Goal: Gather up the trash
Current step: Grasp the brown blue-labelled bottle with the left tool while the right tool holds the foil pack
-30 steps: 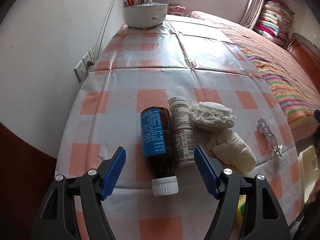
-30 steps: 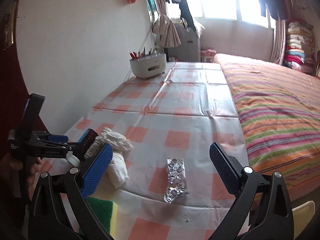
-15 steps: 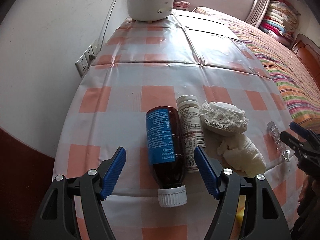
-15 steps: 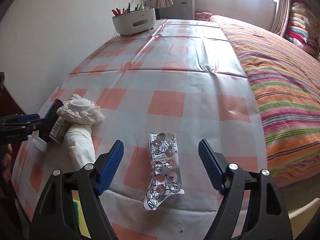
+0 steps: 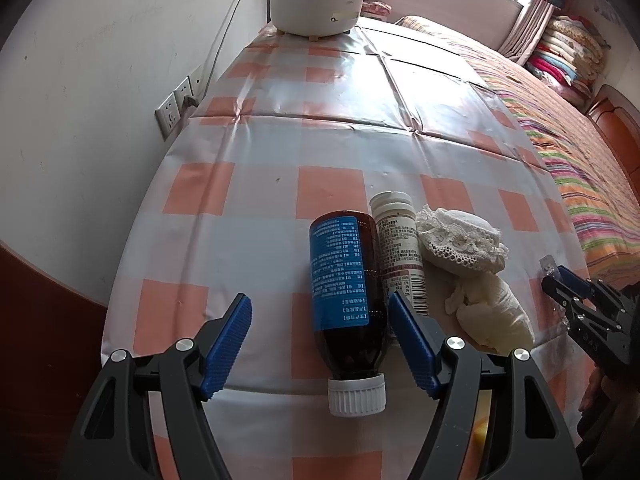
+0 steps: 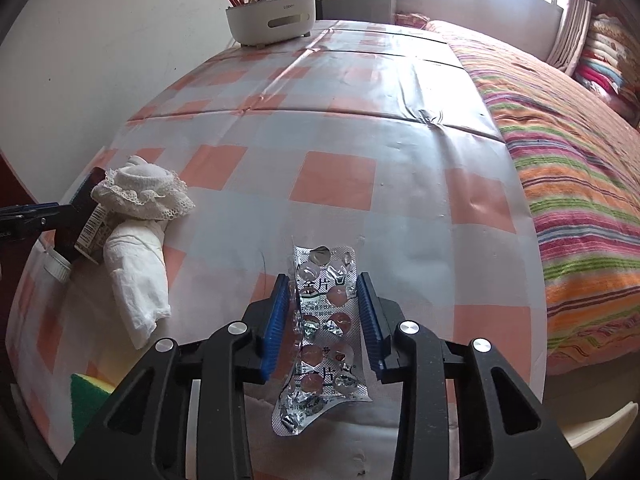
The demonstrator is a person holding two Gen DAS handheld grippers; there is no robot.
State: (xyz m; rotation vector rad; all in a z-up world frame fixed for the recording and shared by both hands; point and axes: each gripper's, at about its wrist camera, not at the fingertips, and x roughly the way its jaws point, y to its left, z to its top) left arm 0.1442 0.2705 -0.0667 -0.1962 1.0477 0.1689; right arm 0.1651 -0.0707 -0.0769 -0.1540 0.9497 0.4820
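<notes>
Checked plastic-covered desk (image 6: 340, 184): right hand-held gripper (image 6: 324, 312) nearly closed around crumpled silver blister pack (image 6: 324, 320), which may slip flat; left hand-held gripper (image 5: 320, 344) wide open, empty.

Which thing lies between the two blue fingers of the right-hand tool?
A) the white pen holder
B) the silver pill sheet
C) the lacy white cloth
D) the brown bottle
B: in the right wrist view the silver pill sheet lies between the right gripper pads, which stand close on either side.
</notes>
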